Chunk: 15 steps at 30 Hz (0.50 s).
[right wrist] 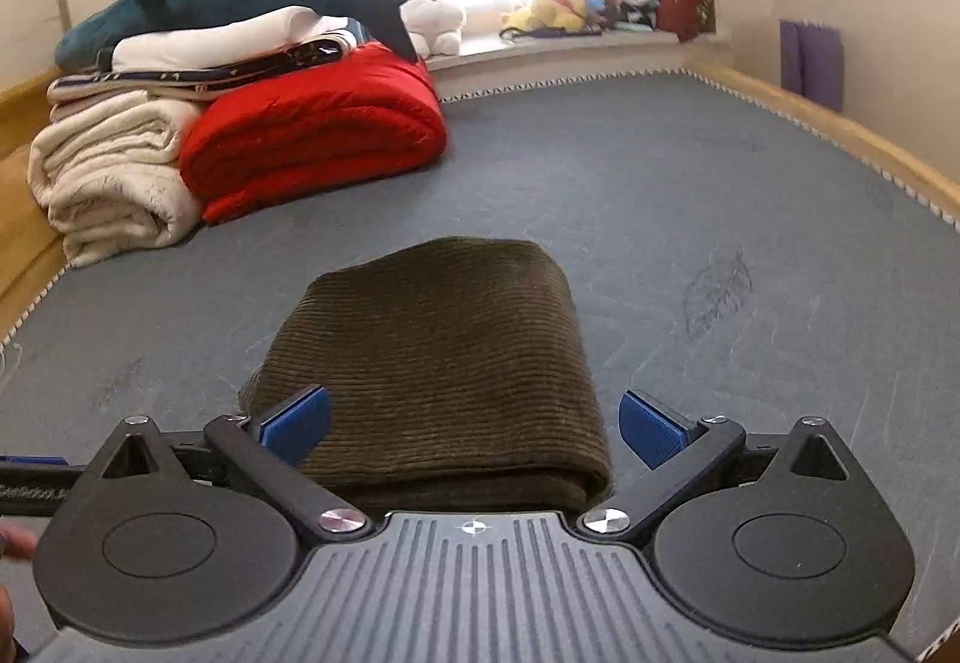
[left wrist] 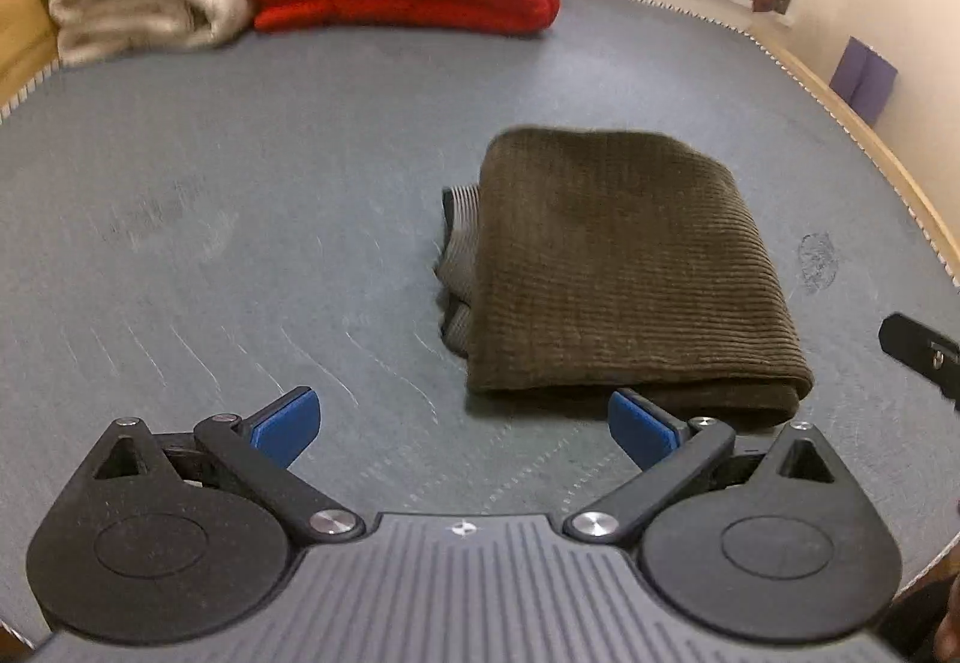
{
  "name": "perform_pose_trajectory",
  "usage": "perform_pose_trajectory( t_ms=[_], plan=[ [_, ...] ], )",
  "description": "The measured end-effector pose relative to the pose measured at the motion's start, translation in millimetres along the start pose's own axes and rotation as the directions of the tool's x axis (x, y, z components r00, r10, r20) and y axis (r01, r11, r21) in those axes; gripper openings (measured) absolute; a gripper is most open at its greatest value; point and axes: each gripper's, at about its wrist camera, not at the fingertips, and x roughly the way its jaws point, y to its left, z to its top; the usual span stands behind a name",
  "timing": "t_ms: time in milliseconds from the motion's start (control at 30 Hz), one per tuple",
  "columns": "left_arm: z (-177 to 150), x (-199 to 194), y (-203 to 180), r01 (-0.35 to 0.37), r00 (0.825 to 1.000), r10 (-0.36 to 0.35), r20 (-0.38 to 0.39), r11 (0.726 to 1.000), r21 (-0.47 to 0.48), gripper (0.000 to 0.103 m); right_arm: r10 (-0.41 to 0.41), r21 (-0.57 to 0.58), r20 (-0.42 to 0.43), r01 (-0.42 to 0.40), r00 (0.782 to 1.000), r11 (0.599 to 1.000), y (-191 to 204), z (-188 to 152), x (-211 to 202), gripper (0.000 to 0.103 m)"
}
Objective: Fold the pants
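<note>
The brown corduroy pants (left wrist: 624, 267) lie folded into a compact rectangle on the grey mattress (left wrist: 240, 243), a bit of waistband lining showing at their left side. My left gripper (left wrist: 465, 432) is open, hovering near the bundle's front left, with nothing between its blue pads. In the right wrist view the same pants (right wrist: 438, 363) lie just ahead of my right gripper (right wrist: 474, 429), which is open above the bundle's near edge without gripping it. A black part of the right gripper (left wrist: 918, 351) shows at the left wrist view's right edge.
Folded red (right wrist: 312, 135) and cream (right wrist: 114, 177) blankets are stacked at the far left of the mattress, with a plush shark (right wrist: 240, 3) on top. A wooden bed rail (right wrist: 840, 129) borders the right side. Plush toys (right wrist: 576, 3) crowd the windowsill.
</note>
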Motion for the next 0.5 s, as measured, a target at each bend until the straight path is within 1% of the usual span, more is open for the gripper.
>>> perform_pose_trajectory(
  t_ms=[67, 200, 267, 500],
  plan=[
    [4, 6, -1, 0.003, 1.000, -0.003, -0.010, 1.000, -0.004, 0.102, -0.007, -0.009, -0.010, 0.007, 1.000, 1.000, 5, -1, -5, 0.102],
    [3, 20, -13, -0.013, 1.000, 0.012, 0.007, 0.999, 0.050, 0.102, -0.021, -0.049, -0.022, 0.020, 1.000, 0.999, 12, 3, -1, 0.102],
    [3, 23, -16, -0.008, 1.000, 0.008, 0.004, 0.998, 0.058, 0.102, -0.033, -0.068, -0.024, 0.031, 0.999, 0.997, 13, 4, 1, 0.102],
    [2, 31, -24, 0.013, 1.000, -0.013, -0.008, 0.998, 0.061, 0.103, -0.048, -0.039, -0.035, 0.047, 0.998, 0.998, 8, 7, 6, 0.102]
  ],
)
